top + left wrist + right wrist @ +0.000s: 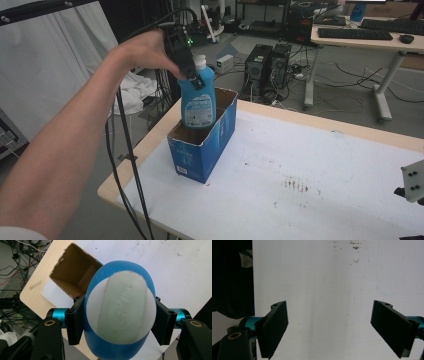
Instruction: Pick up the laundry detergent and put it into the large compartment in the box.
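High view: the left claw grips a blue bottle just below its white cap, and the lower part of the bottle is already inside the open blue box. The box stands on the tabletop, near its edge at about 9 o'clock. In the left gripper view the two jaws press on both sides of the bottle, seen from above with its pale cap, and the brown inside of the box lies at about 11 o'clock from it.

I judge that the step in hand is lowering the bottle into the box. The next move calls for going straight down, keeping the bottle upright and free of the cardboard walls, and opening the jaws only when it stands on the bottom.

The right claw is wide open and holds nothing, with the white tabletop below it.
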`<control>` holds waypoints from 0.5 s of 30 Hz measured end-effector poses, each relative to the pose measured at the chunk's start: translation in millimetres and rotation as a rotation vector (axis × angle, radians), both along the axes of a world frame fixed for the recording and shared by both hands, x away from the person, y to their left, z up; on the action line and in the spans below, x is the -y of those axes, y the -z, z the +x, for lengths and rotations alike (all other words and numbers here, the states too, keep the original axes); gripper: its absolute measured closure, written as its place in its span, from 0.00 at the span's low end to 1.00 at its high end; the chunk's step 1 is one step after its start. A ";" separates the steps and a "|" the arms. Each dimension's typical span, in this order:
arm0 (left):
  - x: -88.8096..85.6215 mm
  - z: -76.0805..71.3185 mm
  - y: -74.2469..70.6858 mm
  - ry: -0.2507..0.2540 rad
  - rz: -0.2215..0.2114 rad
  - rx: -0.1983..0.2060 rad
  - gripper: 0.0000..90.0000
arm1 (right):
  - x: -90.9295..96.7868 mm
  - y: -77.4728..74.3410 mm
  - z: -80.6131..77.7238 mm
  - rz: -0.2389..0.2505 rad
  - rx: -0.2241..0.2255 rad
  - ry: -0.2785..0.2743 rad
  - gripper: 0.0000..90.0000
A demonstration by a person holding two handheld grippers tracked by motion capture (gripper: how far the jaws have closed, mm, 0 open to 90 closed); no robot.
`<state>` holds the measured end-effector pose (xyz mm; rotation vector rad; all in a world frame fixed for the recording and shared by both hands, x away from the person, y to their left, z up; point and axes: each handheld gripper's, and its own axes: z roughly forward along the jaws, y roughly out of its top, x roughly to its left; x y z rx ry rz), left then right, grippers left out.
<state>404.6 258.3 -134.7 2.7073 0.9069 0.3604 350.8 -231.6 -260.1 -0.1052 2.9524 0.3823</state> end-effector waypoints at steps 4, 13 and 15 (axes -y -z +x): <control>-1.2 1.9 13.1 -0.013 -0.006 -0.010 0.41 | 0.1 1.9 0.2 -0.001 0.000 0.000 0.15; -2.5 6.9 44.9 -0.033 0.002 -0.028 0.41 | -1.0 4.9 -0.9 0.000 -0.005 0.002 0.15; -2.0 8.6 53.6 -0.036 0.006 -0.039 0.41 | -1.0 5.3 -0.8 0.001 -0.006 0.002 0.15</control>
